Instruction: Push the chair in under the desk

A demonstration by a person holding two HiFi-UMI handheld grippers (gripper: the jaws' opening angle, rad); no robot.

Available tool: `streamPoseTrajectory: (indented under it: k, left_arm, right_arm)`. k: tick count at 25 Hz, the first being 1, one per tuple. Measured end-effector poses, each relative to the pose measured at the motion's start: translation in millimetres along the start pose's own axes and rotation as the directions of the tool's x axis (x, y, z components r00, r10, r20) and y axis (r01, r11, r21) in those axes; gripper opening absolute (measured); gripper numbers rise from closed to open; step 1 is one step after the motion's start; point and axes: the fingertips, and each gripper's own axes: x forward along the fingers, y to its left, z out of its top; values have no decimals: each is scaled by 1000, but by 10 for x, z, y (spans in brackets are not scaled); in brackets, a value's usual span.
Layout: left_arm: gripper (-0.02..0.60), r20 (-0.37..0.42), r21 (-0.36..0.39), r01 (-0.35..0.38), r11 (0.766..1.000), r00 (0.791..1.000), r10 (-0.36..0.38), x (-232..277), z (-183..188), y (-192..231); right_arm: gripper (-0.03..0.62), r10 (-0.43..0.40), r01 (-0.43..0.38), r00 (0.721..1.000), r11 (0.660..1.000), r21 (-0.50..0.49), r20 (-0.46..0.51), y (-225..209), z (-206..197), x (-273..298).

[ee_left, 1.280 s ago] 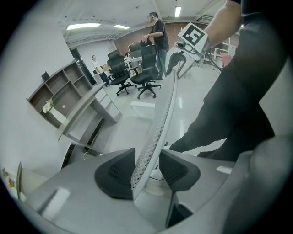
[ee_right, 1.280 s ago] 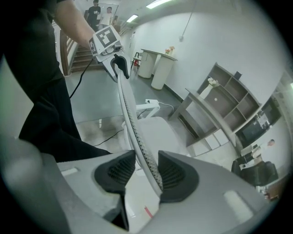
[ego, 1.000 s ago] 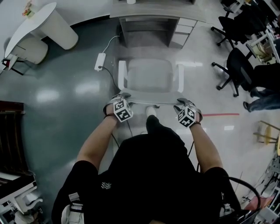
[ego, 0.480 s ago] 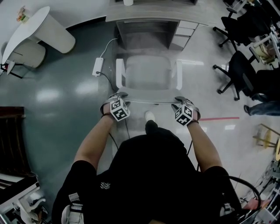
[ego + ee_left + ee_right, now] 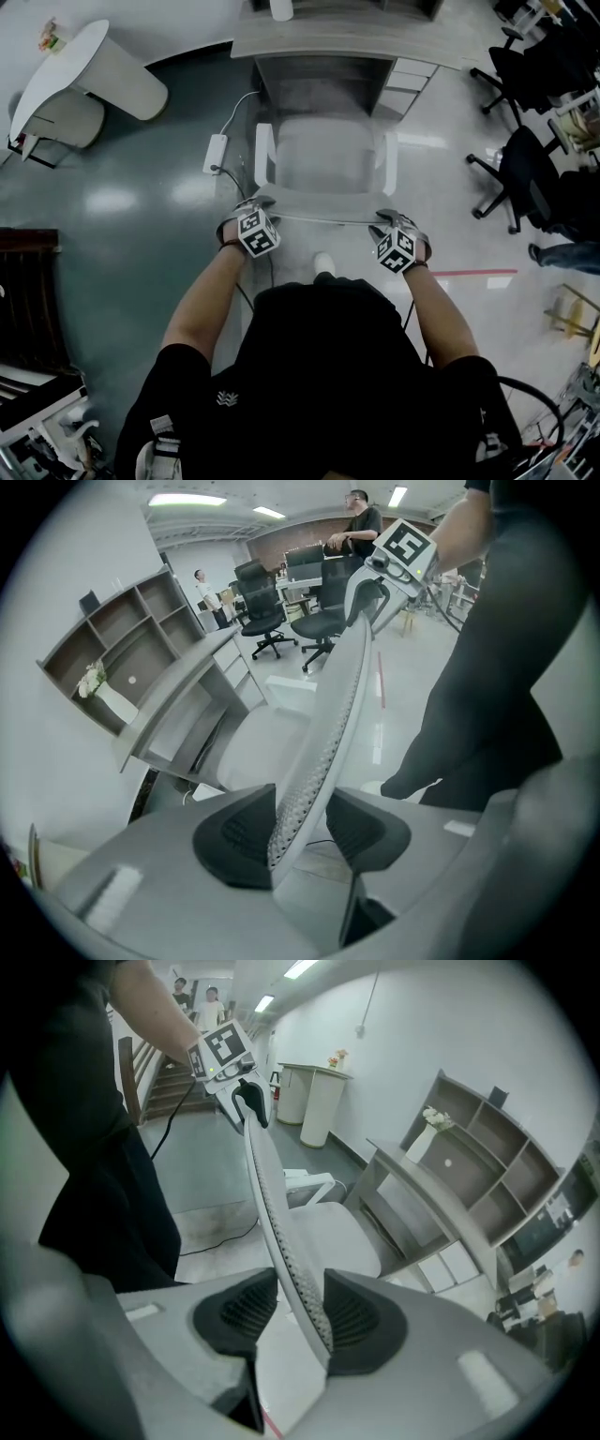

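Note:
A pale grey chair (image 5: 323, 155) faces the grey desk (image 5: 328, 39), its seat front at the mouth of the knee space. My left gripper (image 5: 261, 204) is shut on the left end of the mesh backrest's top rim (image 5: 323, 217), and my right gripper (image 5: 384, 217) on the right end. In the left gripper view the backrest (image 5: 337, 714) runs between the dark pads of the left gripper (image 5: 302, 832). The right gripper view shows the same rim (image 5: 272, 1213) clamped in the right gripper (image 5: 300, 1312), with the desk (image 5: 422, 1180) beyond.
A drawer unit (image 5: 403, 80) fills the desk's right side. A white power strip (image 5: 215, 153) and its cable lie on the floor left of the chair. Black office chairs (image 5: 525, 169) stand at the right, a white round table (image 5: 84, 66) at the far left. People stand far off.
The chair has rolled forward toward the desk with both grippers holding its backrest. The person has stepped after it.

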Motion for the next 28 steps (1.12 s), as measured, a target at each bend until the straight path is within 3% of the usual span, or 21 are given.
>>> streamPoseTrajectory:
  k: [19,28]
  left_arm:
    - [176,37,22,-22,1000,999,22,416,375,1250]
    - [173,49,32,11,999,999,-13,590,526,1784]
  right_arm:
    - [158,-41,41,999,999,-10,1,-1263,299,494]
    - [158,-33,33,998,999,-9,-45,-1798,422,732]
